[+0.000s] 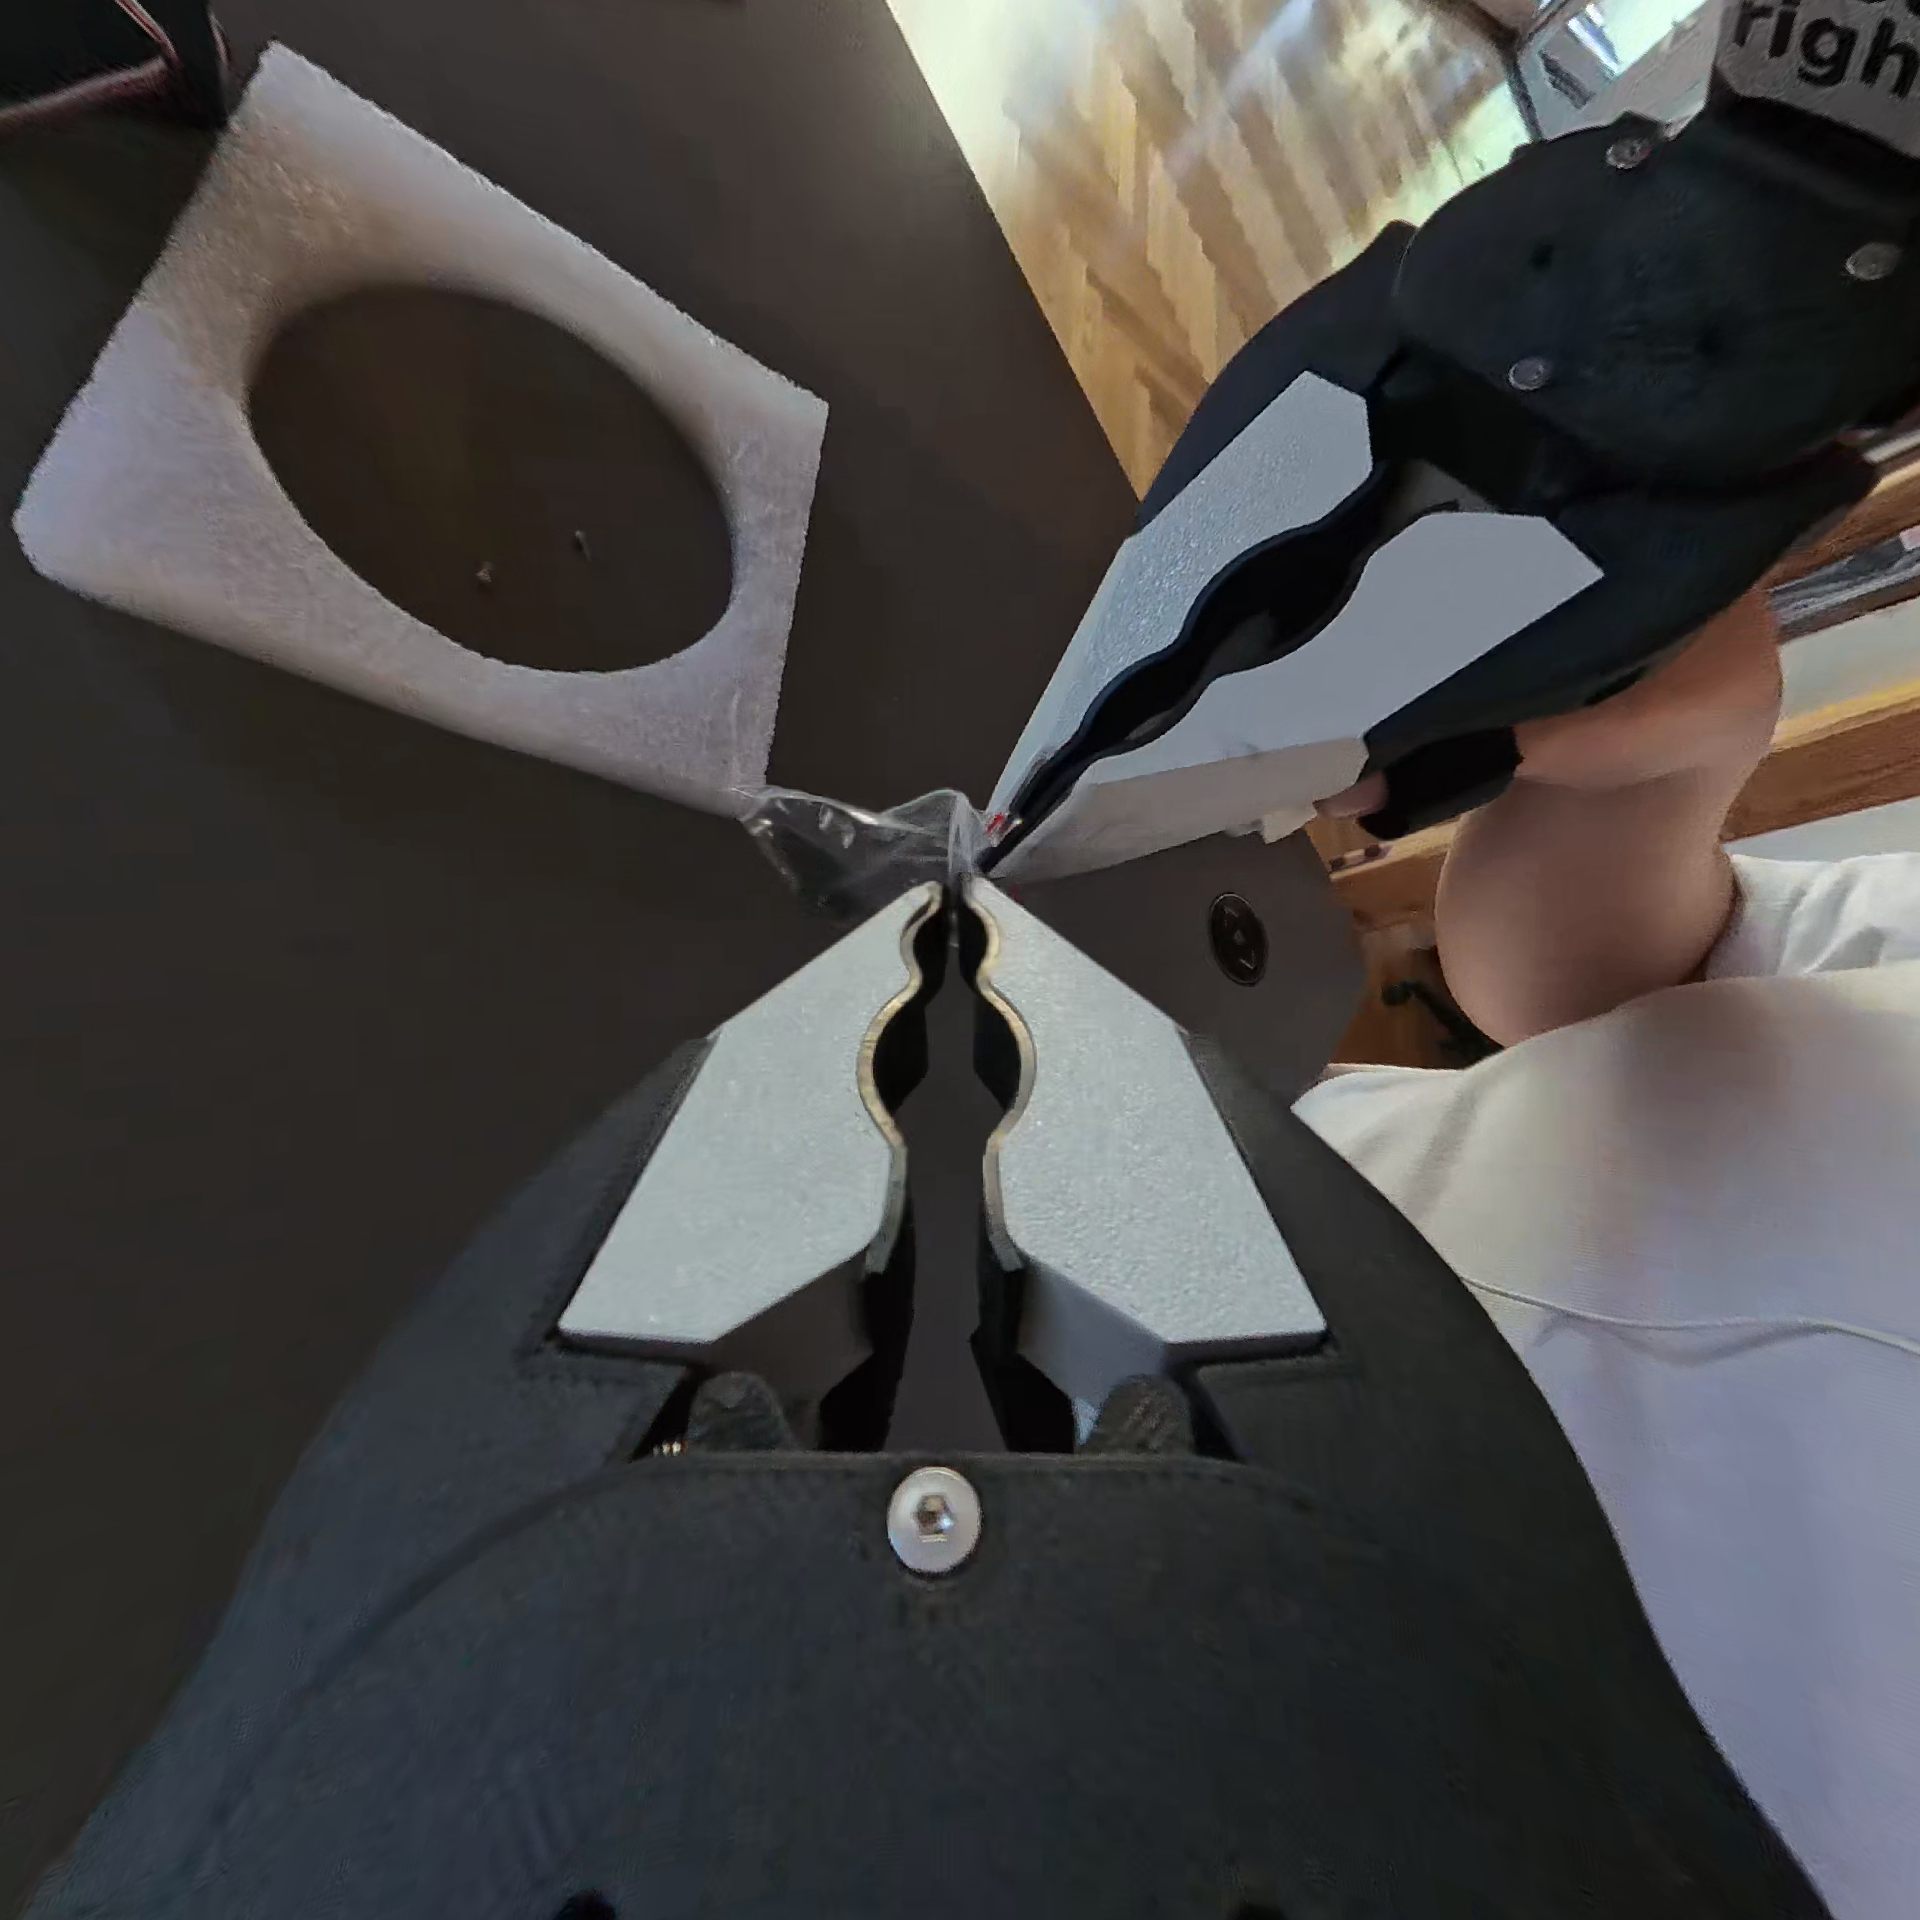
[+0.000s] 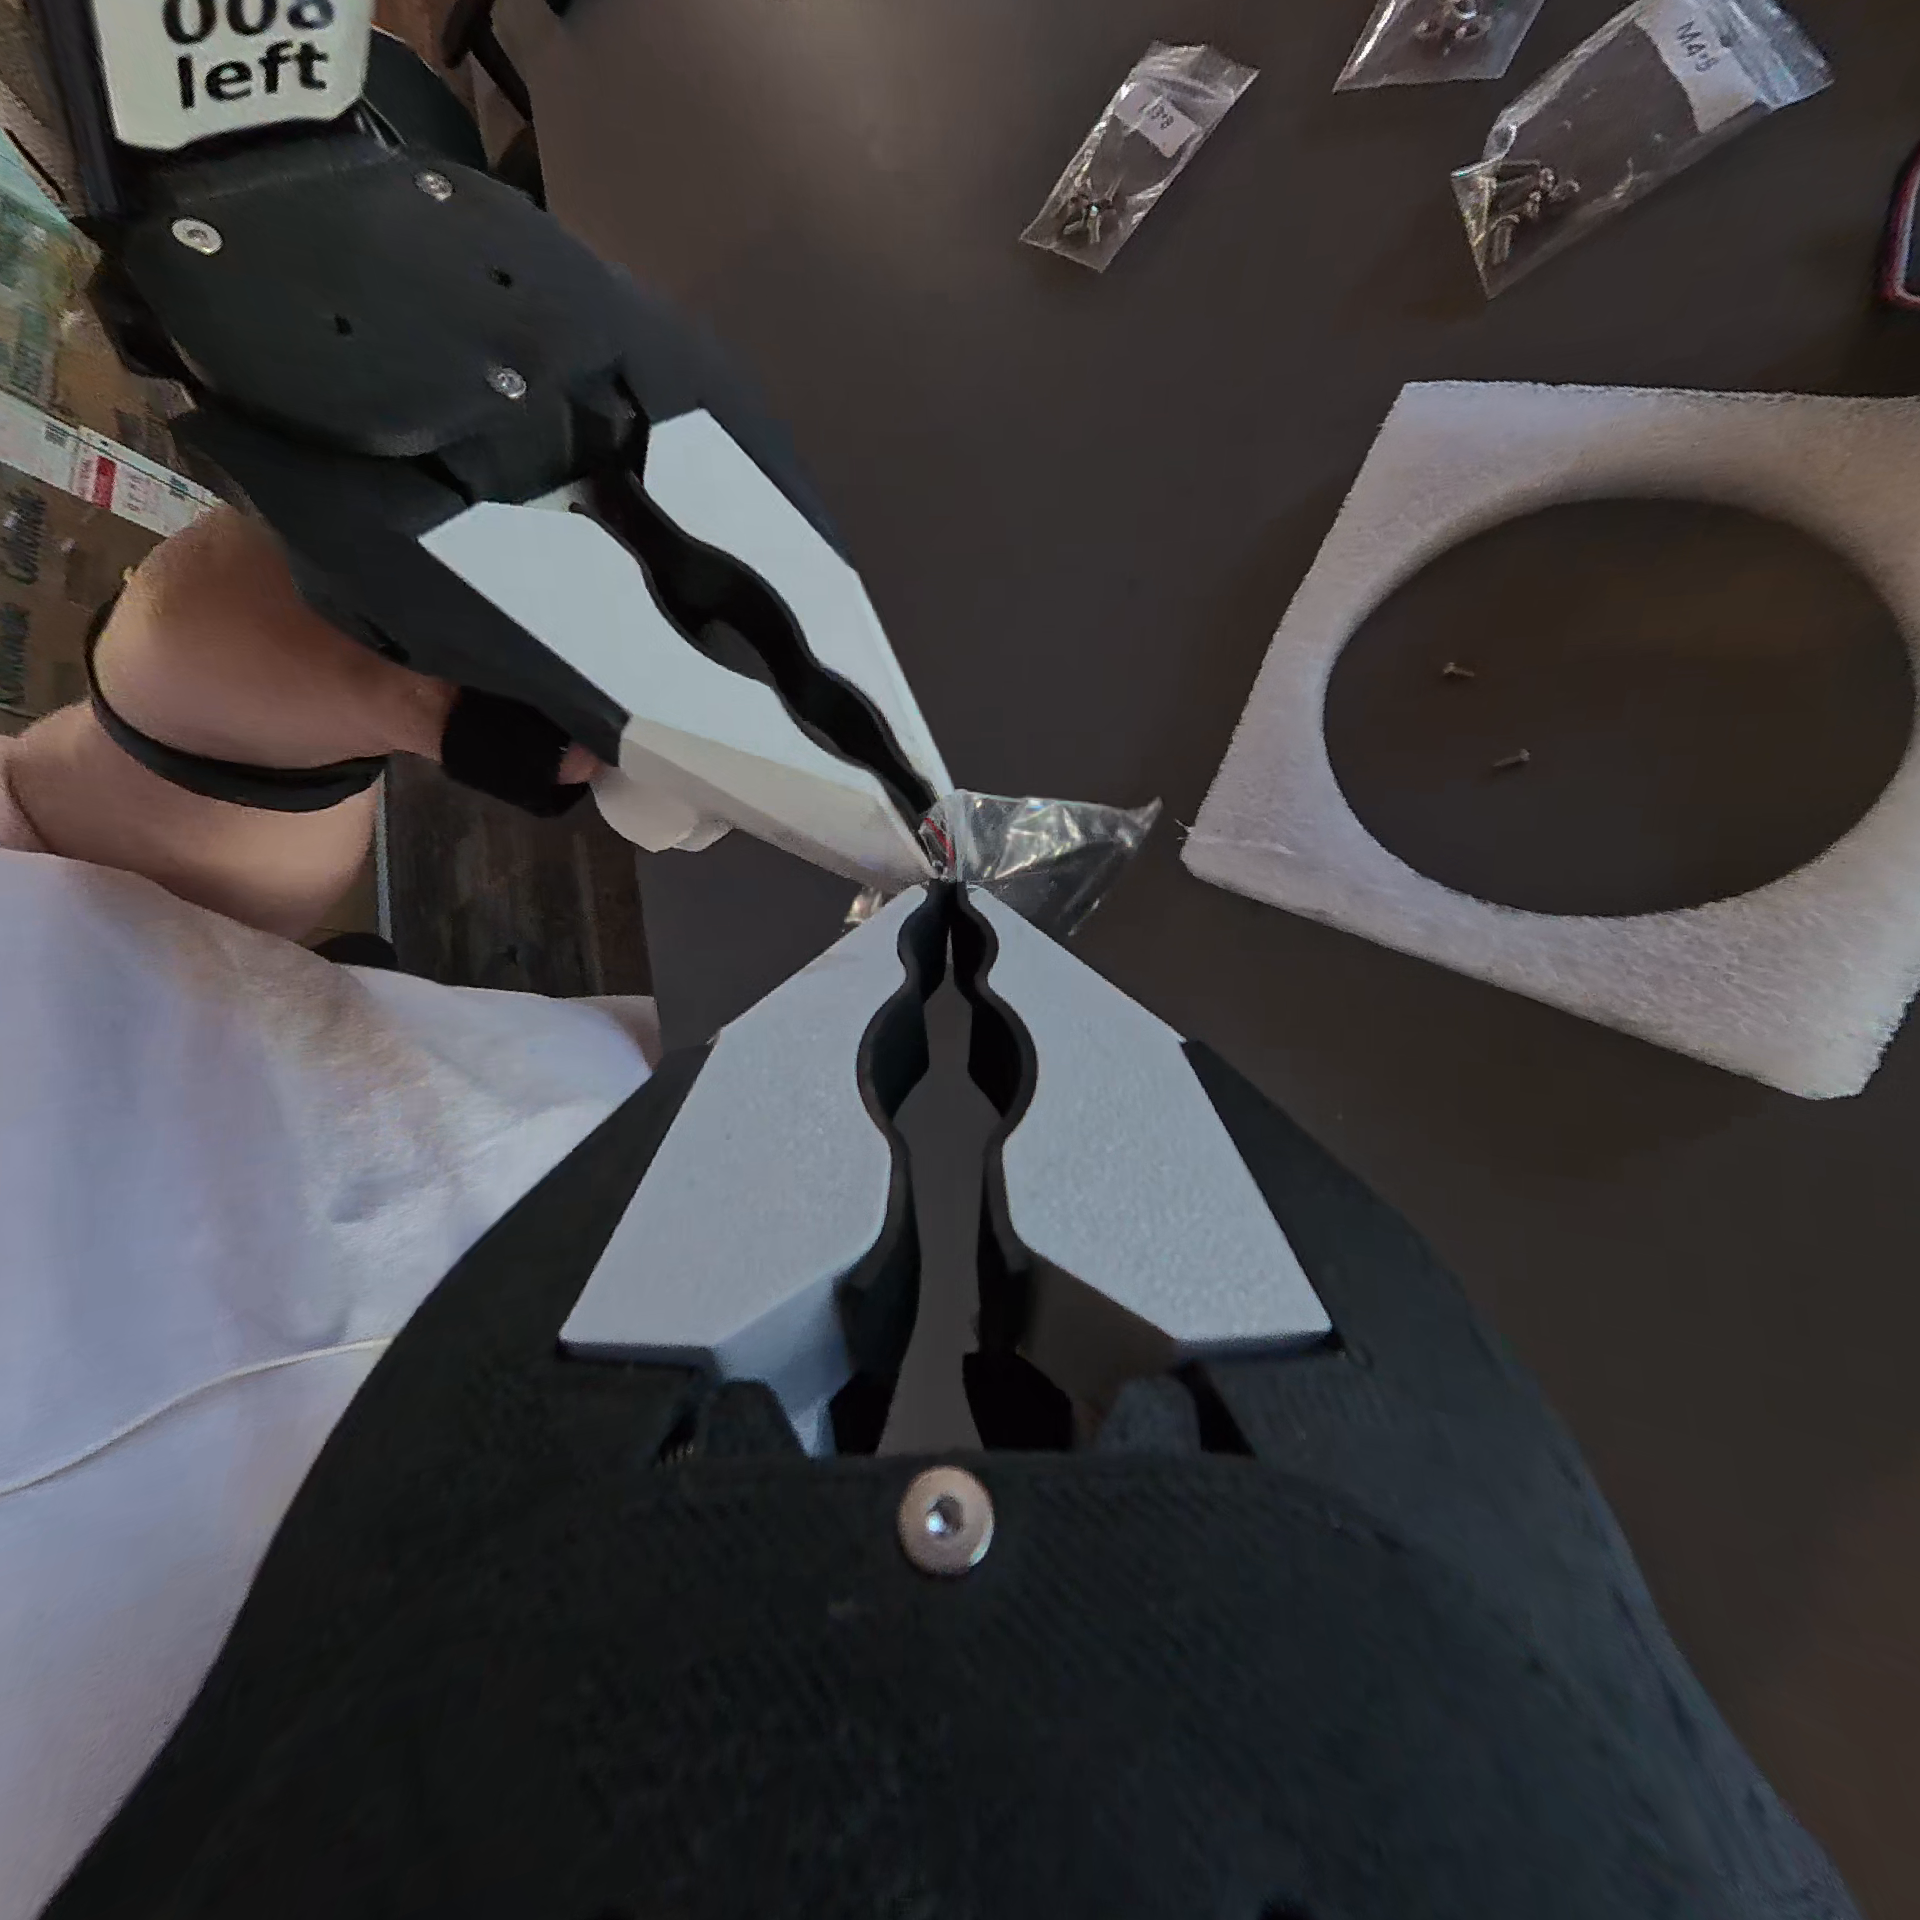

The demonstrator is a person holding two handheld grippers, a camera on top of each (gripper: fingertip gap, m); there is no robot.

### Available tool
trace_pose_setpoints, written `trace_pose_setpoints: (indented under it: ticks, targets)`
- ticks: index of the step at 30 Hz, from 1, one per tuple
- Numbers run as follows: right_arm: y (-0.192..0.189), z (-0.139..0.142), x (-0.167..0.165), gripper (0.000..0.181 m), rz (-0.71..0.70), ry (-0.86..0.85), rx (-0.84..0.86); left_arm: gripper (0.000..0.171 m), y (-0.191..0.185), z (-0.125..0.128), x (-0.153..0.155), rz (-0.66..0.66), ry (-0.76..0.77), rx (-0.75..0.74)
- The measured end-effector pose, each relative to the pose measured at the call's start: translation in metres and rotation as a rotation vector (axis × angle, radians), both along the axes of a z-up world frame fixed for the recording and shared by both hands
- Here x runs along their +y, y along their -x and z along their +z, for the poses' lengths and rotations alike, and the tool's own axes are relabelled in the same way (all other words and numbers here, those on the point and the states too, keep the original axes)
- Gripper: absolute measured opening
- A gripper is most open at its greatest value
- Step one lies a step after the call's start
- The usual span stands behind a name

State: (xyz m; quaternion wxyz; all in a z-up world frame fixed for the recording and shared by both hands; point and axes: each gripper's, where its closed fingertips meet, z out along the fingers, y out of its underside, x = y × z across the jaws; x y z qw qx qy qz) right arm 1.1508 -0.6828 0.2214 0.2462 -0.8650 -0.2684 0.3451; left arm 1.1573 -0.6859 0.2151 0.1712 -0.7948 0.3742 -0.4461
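Note:
A small clear plastic bag point(image 1: 847, 842) with dark small parts inside hangs above the dark table point(image 1: 312, 1039), next to a white foam square. My left gripper point(image 1: 954, 894) is shut, its tips pinching the bag's near edge. My right gripper point(image 1: 995, 854) comes in from the upper right and is shut on the same edge, where a red strip shows. In the right wrist view the bag point(image 2: 1049, 842) spreads to the right of both tips. There my right gripper point(image 2: 948, 889) and left gripper point(image 2: 928, 831) meet at the bag's corner.
The white foam square point(image 2: 1714, 977) with a round cut-out lies on the table, and two loose screws point(image 2: 1460, 672) lie in the hole. Several clear bags of screws point(image 2: 1138, 156) lie farther off. A person in a white shirt point(image 1: 1662, 1351) is at the table edge.

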Motion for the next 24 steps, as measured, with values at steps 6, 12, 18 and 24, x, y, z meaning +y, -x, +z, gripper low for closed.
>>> trace_pose_setpoints:
  ticks: [6, 12, 18, 24]
  targets:
    - [-0.008, -0.008, 0.005, 0.0, -0.041, -0.049, -0.067, 0.0, 0.002, -0.013, 0.01, 0.016, -0.025, 0.134]
    - [0.001, 0.009, 0.008, 0.0, -0.048, -0.175, -0.084, 0.0, 0.007, -0.005, 0.026, 0.037, -0.22, 0.295]
    - [-0.007, 0.025, 0.015, 0.066, 0.084, -0.581, -0.015, 0.0, 0.013, 0.015, 0.031, 0.029, -0.187, 0.226]
    - [0.008, 0.033, 0.019, 0.082, 0.167, -0.912, 0.025, 0.0, 0.001, 0.051, 0.014, -0.073, -0.063, 0.082]
